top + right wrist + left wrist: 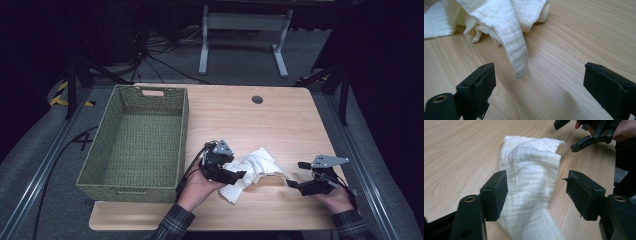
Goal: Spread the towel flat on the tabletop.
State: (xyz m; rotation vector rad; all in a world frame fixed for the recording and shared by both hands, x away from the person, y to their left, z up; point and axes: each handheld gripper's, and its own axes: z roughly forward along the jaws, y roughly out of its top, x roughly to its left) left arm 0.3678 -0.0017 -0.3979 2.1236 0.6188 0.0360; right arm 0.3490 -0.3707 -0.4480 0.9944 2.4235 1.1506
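Wooden table (280, 112): pale top, bare on the far side and to the right. Green woven basket (131, 145) sits on its left side, open and with nothing inside, well apart from the working area

White muslin cloth (251, 170): lies crumpled on the table near the front edge, between the two grippers and to the right of the basket. One narrow corner of it points toward the right gripper; the bulk is bunched under the left

Left gripper (536, 195): jaws parted, straddling the thick rolled part of the cloth; pads not pressing on the fabric as far as the left gripper view shows

Right gripper (539, 87): jaws spread wide over bare wood, nothing between them; the cloth's hanging corner (520, 66) lies just ahead of the pads

Judgement: step in hand looks like taking hold of the cloth at two places. Do it well by closing the right pads on the corner tip only, low to the table, and closing the left on a single fold, not the whole roll, so the cloth can be spread or lifted without bunching
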